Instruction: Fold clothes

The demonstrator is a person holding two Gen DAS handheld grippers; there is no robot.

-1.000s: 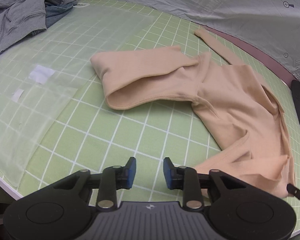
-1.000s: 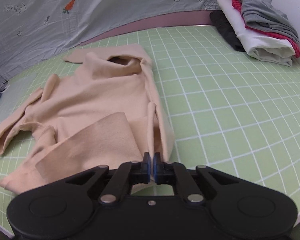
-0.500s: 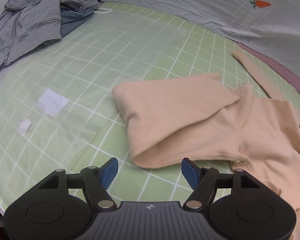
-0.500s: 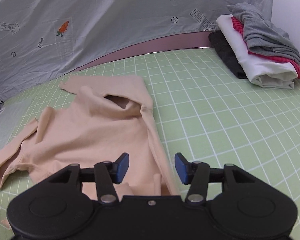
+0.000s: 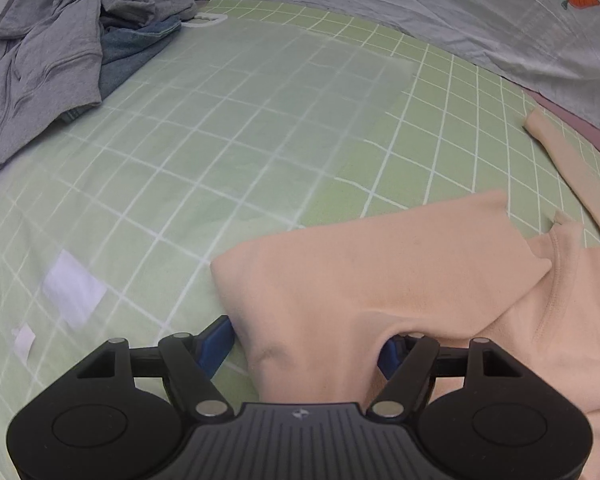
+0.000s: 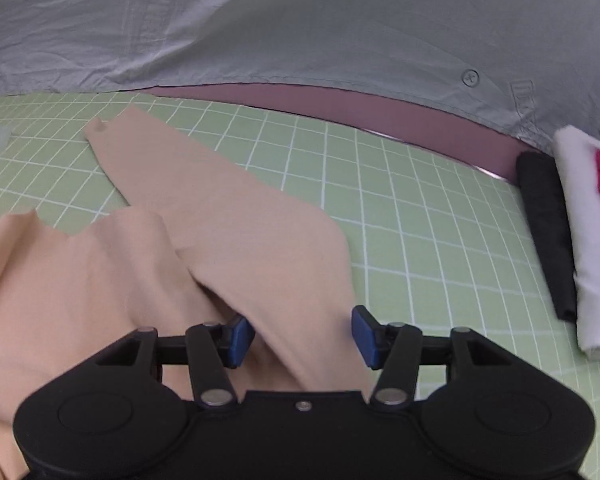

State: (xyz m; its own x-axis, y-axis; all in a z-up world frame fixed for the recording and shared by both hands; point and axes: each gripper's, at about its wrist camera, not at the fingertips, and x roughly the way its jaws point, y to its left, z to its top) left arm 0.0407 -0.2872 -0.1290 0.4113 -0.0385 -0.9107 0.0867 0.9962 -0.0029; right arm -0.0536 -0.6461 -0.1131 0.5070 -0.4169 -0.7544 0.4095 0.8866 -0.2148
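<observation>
The left gripper point(image 5: 306, 346) is straddling, jaws wide, the folded sleeve end of the soft peach long-sleeved top point(image 5: 380, 280) on the green grid mat point(image 5: 220, 140). The right gripper point(image 6: 302, 334), also wide, is bracketing the other sleeve, w/ its long axis running away & leftward; each gripper looks equally near its own sleeve.

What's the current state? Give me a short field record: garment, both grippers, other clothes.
garment: beige top spread on green grid mat, unfolded
left gripper: open, fabric between the fingers
right gripper: open, fabric between the fingers
unfolded pile: grey clothes, mat's far left
folded stack: mat's right edge
</observation>
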